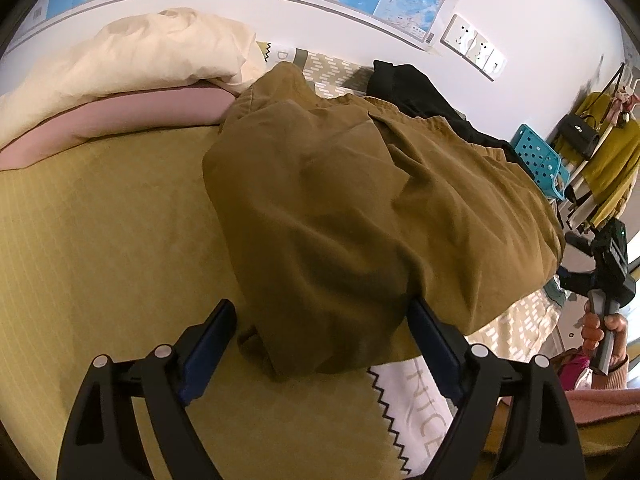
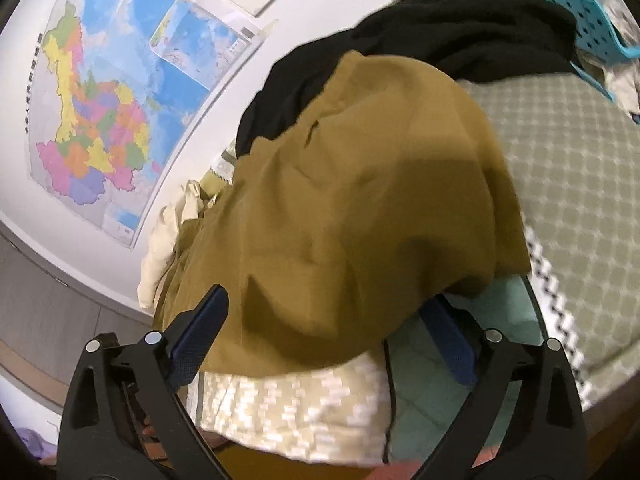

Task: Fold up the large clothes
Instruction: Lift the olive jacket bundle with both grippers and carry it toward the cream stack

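left gripper [image 1: 322,320]: jaws wide, mustard garment [image 1: 360,208] bunched between them at 12 o'clock | right gripper [image 2: 328,316]: jaws wide, same cloth draped between | black garment [image 2: 440,28] behind at 1 o'clock

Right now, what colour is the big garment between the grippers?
Olive-brown garment, clearest in the left wrist view.

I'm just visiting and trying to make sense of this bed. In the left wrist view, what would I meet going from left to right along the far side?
Cream duvet → pink pillow → mustard-brown garment → black garment → blue perforated basket → rack of hanging clothes.
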A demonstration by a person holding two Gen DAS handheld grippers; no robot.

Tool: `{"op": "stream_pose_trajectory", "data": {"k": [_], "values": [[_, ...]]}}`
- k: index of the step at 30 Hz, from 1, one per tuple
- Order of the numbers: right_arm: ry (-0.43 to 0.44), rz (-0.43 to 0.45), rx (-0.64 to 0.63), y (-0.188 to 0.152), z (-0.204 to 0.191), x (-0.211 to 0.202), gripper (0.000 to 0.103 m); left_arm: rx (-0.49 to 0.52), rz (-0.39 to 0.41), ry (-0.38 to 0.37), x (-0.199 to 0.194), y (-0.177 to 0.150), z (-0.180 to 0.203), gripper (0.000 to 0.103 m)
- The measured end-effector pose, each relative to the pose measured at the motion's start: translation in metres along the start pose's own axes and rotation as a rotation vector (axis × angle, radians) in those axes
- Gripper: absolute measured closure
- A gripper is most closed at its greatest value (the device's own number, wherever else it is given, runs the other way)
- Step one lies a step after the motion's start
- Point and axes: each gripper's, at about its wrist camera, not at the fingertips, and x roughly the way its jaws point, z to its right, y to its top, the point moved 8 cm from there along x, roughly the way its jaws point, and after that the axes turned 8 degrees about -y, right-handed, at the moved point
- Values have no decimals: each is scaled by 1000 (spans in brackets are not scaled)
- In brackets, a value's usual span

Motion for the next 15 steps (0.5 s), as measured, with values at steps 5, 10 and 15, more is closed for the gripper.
{"op": "stream_pose_trajectory", "data": {"k": [5, 10, 15], "values": [[2, -51, -23, -15, -7, 7, 9, 12, -10, -19, 2, -1, 5, 18], [76, -102, -50, -10, -46, 37, 7, 0, -16, -23, 0, -3, 6, 18], [290, -107, 74, 6, -66, 32, 14, -20, -2, -103, -26, -11, 9, 18]]}}
